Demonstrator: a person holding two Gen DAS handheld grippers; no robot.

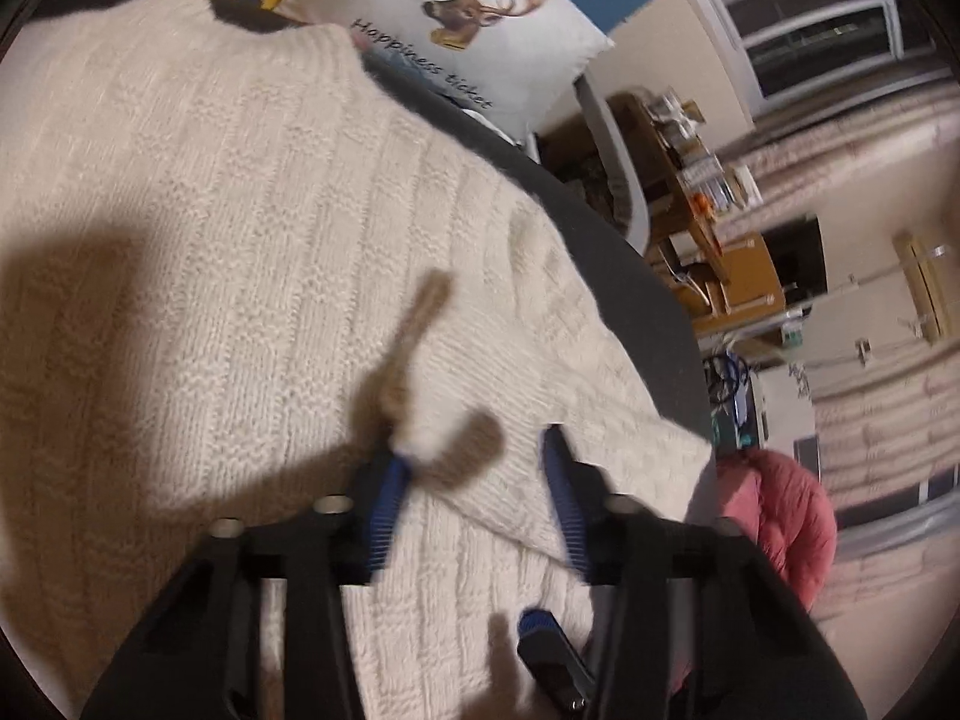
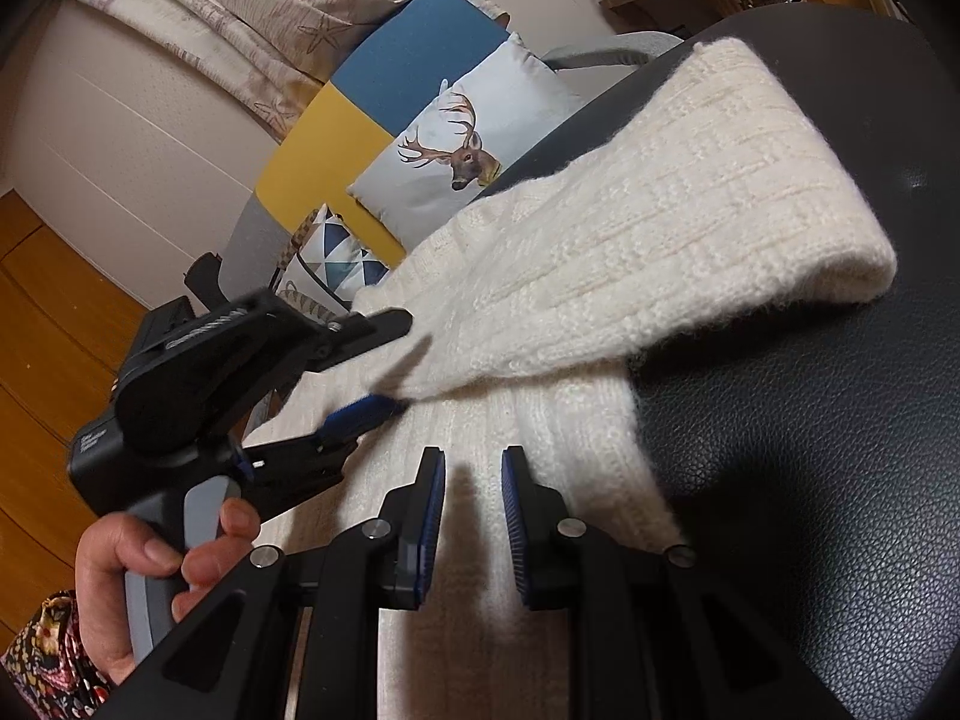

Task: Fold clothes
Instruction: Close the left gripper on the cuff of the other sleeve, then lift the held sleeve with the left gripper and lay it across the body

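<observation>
On dark seat [image 2: 810, 420]: cream knit sweater [image 2: 630, 252], soft, light, limp; folded edge offers hold. Left gripper [image 1: 474, 450] spread wide, right gripper [image 2: 474, 468] parted, both empty.

I count one cream knit sweater [image 2: 630, 252] on one black leather seat [image 2: 810, 420]. Two grippers: left gripper [image 2: 390, 360] at nine o'clock, right gripper [image 2: 474, 516] at six. Two cushions: deer cushion [image 2: 444, 156], triangle-pattern cushion [image 2: 336, 258]. One pink garment [image 1: 780, 516] at four o'clock, left view.
</observation>
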